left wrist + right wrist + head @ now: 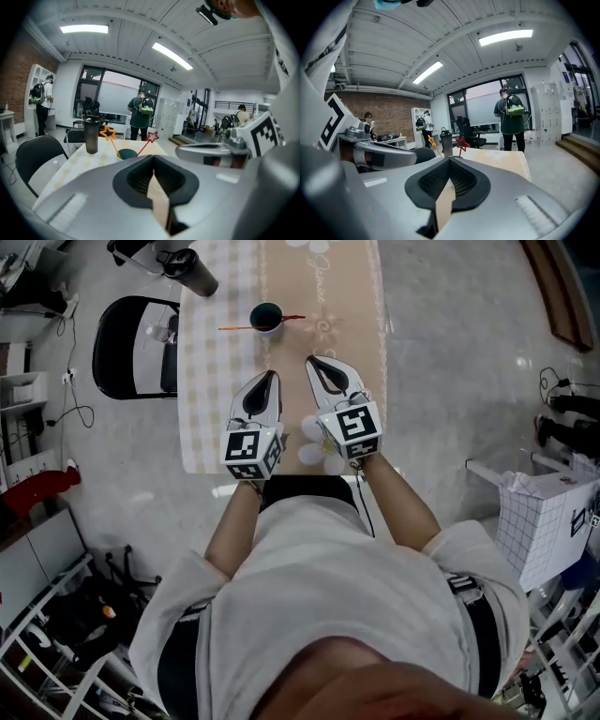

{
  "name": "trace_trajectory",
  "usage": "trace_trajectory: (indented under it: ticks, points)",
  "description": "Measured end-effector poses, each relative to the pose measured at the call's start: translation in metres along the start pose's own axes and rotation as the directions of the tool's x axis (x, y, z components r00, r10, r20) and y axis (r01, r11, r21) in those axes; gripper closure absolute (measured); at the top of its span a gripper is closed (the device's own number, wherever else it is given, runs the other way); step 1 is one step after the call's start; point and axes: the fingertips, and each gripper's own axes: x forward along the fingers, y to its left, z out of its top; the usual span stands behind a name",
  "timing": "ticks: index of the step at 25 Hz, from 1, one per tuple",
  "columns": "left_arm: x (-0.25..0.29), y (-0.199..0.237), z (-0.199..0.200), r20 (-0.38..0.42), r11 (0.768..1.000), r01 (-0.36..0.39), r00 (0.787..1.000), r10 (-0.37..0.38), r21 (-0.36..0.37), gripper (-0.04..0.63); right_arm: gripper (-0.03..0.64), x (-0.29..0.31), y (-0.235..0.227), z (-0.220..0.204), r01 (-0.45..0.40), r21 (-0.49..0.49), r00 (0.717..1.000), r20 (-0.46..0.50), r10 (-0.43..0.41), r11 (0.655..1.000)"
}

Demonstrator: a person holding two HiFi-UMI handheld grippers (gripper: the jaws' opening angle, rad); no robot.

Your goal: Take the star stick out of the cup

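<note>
A dark teal cup stands on the table's far half. An orange star stick leans out of it to the left, and a red star stick leans to the right. The left gripper view shows the cup ahead with the orange star and the red star above it. My left gripper and right gripper hover side by side over the near half of the table. Both are shut and empty, short of the cup. The right gripper view shows the red star just past its tips.
The long table has a checked and beige cloth. A dark tumbler stands at its far left corner, and a black chair sits left of the table. A white box is on the floor at right. People stand in the background.
</note>
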Motion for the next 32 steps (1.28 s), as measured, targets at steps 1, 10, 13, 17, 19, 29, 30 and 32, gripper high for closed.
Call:
trace_trajectory:
  ticks: [1, 10, 13, 17, 19, 29, 30, 32]
  points:
    - [0.005, 0.008, 0.0, 0.0, 1.0, -0.007, 1.0, 0.007, -0.005, 0.592, 0.617, 0.008, -0.002, -0.003, 0.002, 0.01, 1.0, -0.011, -0.002, 1.0]
    - [0.036, 0.063, -0.005, -0.024, 0.998, -0.035, 0.999, 0.034, -0.047, 0.592, 0.617, 0.06, -0.014, -0.011, 0.041, 0.005, 0.998, -0.044, -0.04, 0.999]
    - [0.041, 0.073, -0.006, -0.032, 0.998, -0.031, 0.999, 0.029, -0.054, 0.592, 0.613, 0.081, -0.018, -0.012, 0.069, -0.008, 0.996, -0.053, -0.069, 0.998]
    - [0.045, 0.085, -0.008, -0.044, 0.998, -0.035, 0.998, 0.033, -0.057, 0.592, 0.574, 0.11, -0.02, -0.021, 0.056, 0.017, 0.995, -0.083, -0.054, 0.998]
    - [0.046, 0.089, -0.008, -0.047, 0.998, -0.035, 0.998, 0.032, -0.06, 0.592, 0.552, 0.119, -0.024, -0.024, 0.06, 0.051, 0.994, -0.092, -0.056, 0.997]
    - [0.044, 0.093, -0.012, -0.043, 0.997, -0.035, 0.999, 0.032, -0.065, 0.592, 0.601, 0.135, -0.022, -0.005, 0.025, 0.074, 0.999, -0.023, -0.024, 0.997]
    - [0.042, 0.092, -0.011, -0.04, 0.997, -0.034, 0.999, 0.032, -0.063, 0.592, 0.601, 0.134, -0.02, -0.001, 0.02, 0.073, 1.0, -0.015, -0.019, 0.997]
    - [0.04, 0.09, -0.006, -0.03, 0.998, -0.035, 0.999, 0.033, -0.06, 0.592, 0.601, 0.13, -0.017, 0.007, 0.015, 0.066, 1.0, 0.001, -0.015, 0.998]
